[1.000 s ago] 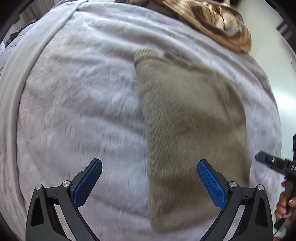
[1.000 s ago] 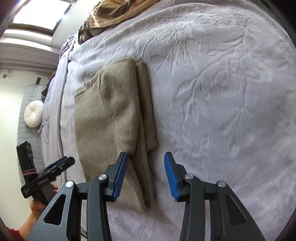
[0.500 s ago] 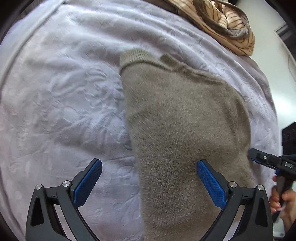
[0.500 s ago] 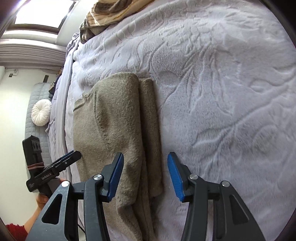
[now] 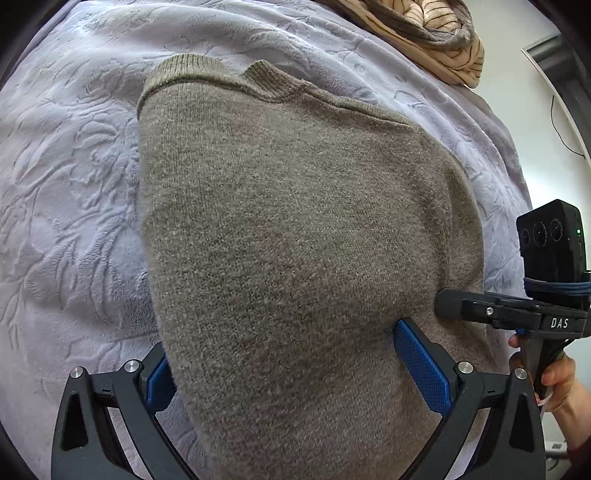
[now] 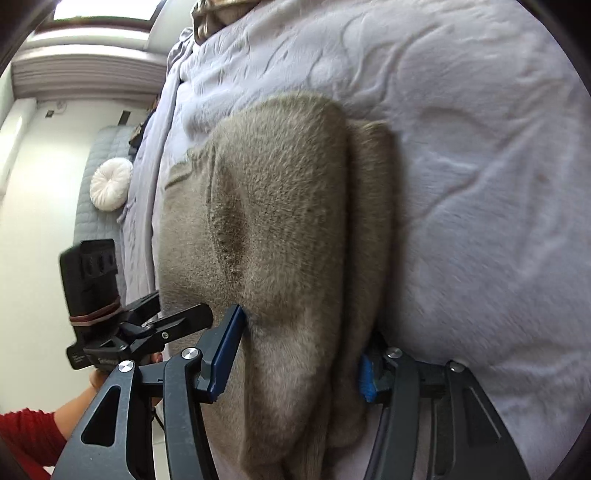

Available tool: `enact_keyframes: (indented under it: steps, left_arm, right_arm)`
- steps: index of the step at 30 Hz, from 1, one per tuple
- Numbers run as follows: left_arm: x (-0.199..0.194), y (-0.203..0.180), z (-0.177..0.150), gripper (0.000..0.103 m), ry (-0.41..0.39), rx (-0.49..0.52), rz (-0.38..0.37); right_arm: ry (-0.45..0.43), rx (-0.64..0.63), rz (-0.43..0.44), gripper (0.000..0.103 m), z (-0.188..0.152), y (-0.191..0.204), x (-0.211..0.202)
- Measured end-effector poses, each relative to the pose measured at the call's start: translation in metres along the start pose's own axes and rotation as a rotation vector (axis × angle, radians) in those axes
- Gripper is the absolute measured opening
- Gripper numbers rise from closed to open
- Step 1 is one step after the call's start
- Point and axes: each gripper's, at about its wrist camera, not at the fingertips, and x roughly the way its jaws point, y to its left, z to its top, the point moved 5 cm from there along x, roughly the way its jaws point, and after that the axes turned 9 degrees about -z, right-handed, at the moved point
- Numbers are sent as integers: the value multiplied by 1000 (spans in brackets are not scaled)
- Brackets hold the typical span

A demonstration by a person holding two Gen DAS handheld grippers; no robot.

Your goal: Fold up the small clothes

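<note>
A pale embossed blanket (image 5: pixel 66 206) lies under everything, and on it the brown sweater (image 5: pixel 295 240), already folded into a long strip, stretches ahead of both tools; a striped cloth (image 5: pixel 436 33) is heaped beyond its collar. The left gripper (image 5: pixel 291 369) stands wide open astride the near end of the strip, one pad at each edge, holding nothing yet. The right gripper (image 6: pixel 295 362) is likewise spread across the same end from the other side, empty. The step looks like taking the near end for a lengthwise fold: next both should close on it and carry it toward the collar. A second ago both tools hung well back and the right one was narrower
</note>
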Motion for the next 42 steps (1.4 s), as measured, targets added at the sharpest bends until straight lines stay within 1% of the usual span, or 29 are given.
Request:
enact_keyframes:
  steps: [4,5,6,7,8,9,10,13,21,25,31,33,36,42]
  left_arm:
    - [-2,-1,-2,103,2,2,11]
    - [-2,-2,-4,103,1,5,17]
    - [-4,-4,-5,98,0,13,21]
    - [-5,-8,-4,90,-7,24,27]
    - [-4,-16,-1,87,-16,33,34]
    - [-8,-21,-1,78,-26,47,39]
    - [-11,-23,-1,70,-30,55,41]
    - [-26,-31,-1,58,-37,72,42]
    - [-63,-54,-5,57,-50,101,39]
    - [-84,-64,-11,57,-79,109,26]
    - [-121,-73,-26,57,-91,148,29]
    - [-138,-70,-37,57,-90,161,32]
    - [-162,-59,-56,57,-76,151,29]
    - [-204,-30,-106,57,-50,106,33]
  right_arm:
    - [-6,33,16,59,2,2,7]
    - [-6,45,19,57,2,3,7]
    - [-4,53,18,53,2,3,6]
    - [2,64,24,48,1,3,6]
    - [8,78,40,39,1,3,5]
    - [5,94,52,35,0,4,3]
    - [-2,101,61,34,-1,6,1]
    - [-12,119,120,33,-5,18,-7]
    - [-34,139,232,33,-19,56,-34]
    - [-41,150,255,33,-31,70,-46]
    - [-26,172,270,33,-56,103,-49]
    - [-23,170,279,33,-67,120,-50]
    - [-19,185,304,33,-84,142,-50]
    - [46,184,348,33,-122,188,-36]
